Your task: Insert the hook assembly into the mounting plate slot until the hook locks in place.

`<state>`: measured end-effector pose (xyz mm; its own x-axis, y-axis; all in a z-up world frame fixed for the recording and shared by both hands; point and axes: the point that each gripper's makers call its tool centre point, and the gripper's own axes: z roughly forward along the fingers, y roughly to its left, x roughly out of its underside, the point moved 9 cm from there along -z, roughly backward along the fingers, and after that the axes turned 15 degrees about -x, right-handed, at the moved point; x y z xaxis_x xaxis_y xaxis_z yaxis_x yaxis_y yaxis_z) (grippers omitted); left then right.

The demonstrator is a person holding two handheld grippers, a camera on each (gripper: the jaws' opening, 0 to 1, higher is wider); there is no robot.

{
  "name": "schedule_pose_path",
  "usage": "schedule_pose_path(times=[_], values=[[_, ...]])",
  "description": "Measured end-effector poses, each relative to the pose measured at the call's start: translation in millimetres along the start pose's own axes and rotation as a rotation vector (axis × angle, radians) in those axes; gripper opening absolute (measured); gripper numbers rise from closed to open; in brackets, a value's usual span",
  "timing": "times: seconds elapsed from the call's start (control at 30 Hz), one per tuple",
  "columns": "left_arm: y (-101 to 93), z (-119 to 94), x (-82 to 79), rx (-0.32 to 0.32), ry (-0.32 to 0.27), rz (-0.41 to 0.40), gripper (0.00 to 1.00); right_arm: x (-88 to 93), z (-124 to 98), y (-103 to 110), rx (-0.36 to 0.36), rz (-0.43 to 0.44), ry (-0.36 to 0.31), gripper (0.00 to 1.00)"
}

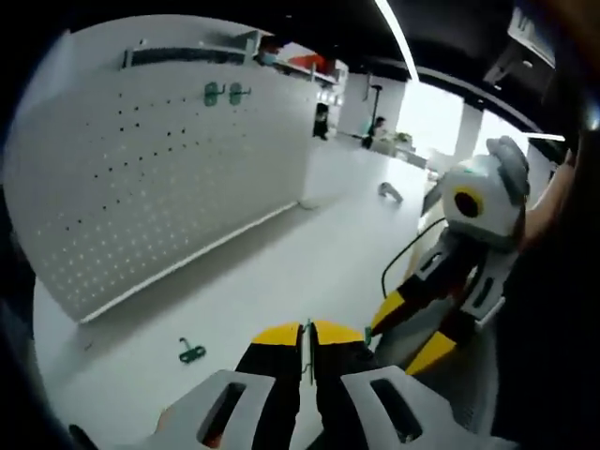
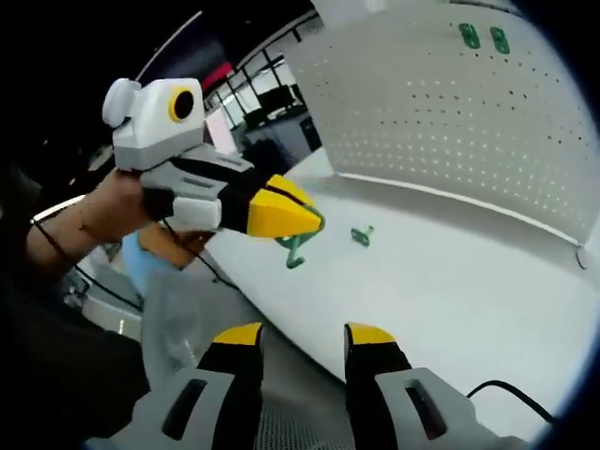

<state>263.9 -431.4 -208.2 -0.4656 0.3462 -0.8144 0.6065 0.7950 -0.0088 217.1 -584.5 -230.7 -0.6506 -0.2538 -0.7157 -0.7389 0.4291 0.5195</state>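
We see an open-plan office or lab workspace: a white tabletop (image 1: 281,272) carries an upright white perforated pegboard (image 1: 159,178), with green hooks (image 1: 225,93) hung near its top. Behind it we note ceiling strip lights (image 1: 398,37), bright windows (image 1: 431,117), further desks with people seated, and dark-framed glass partitions (image 2: 267,108).

Green hook (image 2: 298,246) in left tool (image 2: 309,220), pegboard (image 2: 450,122) upright

Bright overhead strip light (image 1: 401,37) and window glare (image 1: 436,117); soft focus, fisheye bending at edges
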Motion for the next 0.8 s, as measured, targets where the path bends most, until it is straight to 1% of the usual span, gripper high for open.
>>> schedule_pose_path(times=[0.1,0.17,0.27,0.3,0.33,0.4,0.43,0.47,0.5,0.57,0.63,0.73,0.8], values=[[-0.6,0.5,11.2,-0.027,0.026,0.011,0.03,-6.3,-1.2,3.4,-0.016,0.033,-0.043,0.32],[-1.5,-0.6,17.1,-0.031,0.032,-0.003,0.03,-8.5,-0.8,4.3,-0.027,0.039,-0.045,0.29],[-3.8,-3.6,20.3,-0.041,0.030,-0.022,0.03,-11.5,-0.5,5.9,-0.039,0.047,-0.054,0.26],[-4.2,-4.3,20.4,-0.042,0.024,-0.030,0.03,-12.6,-0.6,6.5,-0.041,0.050,-0.061,0.26],[-6.0,-4.7,18.3,-0.034,-0.017,-0.083,0.03,-14.3,-0.7,7.2,-0.044,0.058,-0.072,0.26],[-7.0,-6.1,16.0,-0.022,-0.051,-0.186,0.03,-16.1,-0.3,8.3,-0.055,0.066,-0.087,0.25],[-5.9,-6.6,15.1,-0.025,-0.067,-0.212,0.03,-17.4,-0.2,8.5,-0.066,0.081,-0.095,0.23],[-5.4,-6.9,14.5,-0.033,-0.074,-0.210,0.03,-18.4,-0.3,8.5,-0.074,0.097,-0.099,0.20],[-6.3,-7.2,13.7,-0.036,-0.082,-0.208,0.03,-21.1,-1.0,8.7,-0.084,0.120,-0.120,0.18],[-7.6,-7.0,11.1,-0.035,-0.101,-0.243,0.03,-26.0,-3.5,7.5,-0.084,0.142,-0.161,0.17],[-8.5,-6.9,8.9,-0.051,-0.099,-0.301,0.03,-29.5,-6.1,5.7,-0.077,0.153,-0.192,0.17],[-13.1,-4.3,5.3,-0.054,-0.115,-0.312,0.03,-34.2,-10.5,1.9,-0.069,0.197,-0.244,0.16],[-15.8,-3.3,2.4,-0.048,-0.128,-0.320,0.03,-35.1,-12.2,0.2,-0.072,0.218,-0.257,0.12]])
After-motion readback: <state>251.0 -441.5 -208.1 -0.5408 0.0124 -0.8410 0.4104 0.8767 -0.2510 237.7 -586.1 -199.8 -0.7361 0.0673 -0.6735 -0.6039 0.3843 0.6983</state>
